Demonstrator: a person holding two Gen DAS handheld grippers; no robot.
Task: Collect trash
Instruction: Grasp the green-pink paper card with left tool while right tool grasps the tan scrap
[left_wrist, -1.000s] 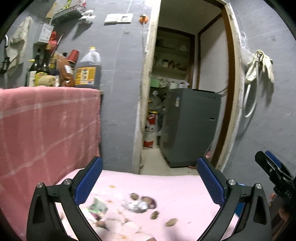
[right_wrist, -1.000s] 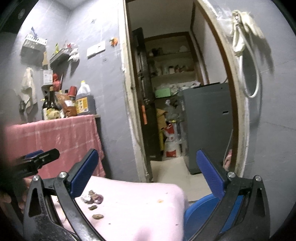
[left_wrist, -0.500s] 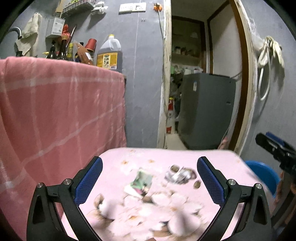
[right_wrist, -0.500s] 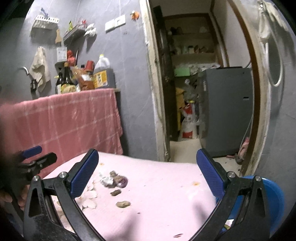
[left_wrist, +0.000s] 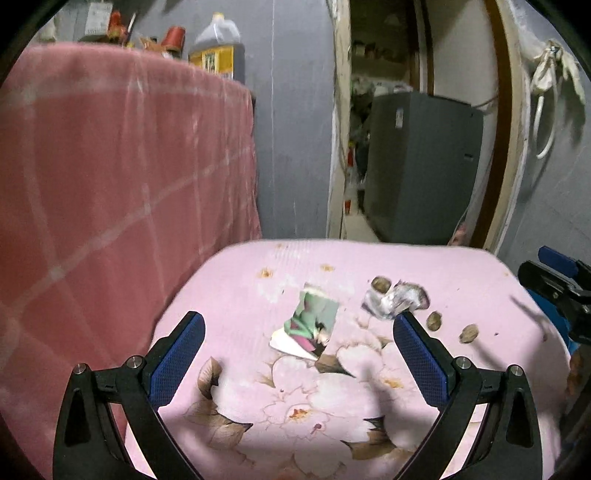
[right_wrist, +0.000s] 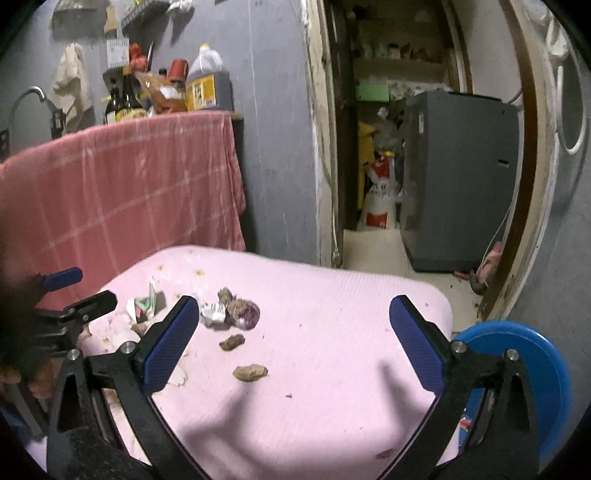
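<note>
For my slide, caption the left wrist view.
Open left gripper above pink floral cloth strewn with a torn green wrapper.

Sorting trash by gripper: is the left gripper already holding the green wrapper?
No, the green wrapper lies flat on the pink cloth, ahead of the open left gripper.

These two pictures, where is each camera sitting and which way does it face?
Left wrist view: rides the left gripper, looking forward and down at the pink table with its paper scrap; the right gripper's tip shows at right.
Right wrist view: rides the right gripper, jaws closing on nothing, blue bin at right.
Both show the crumpled wrapper.
</note>
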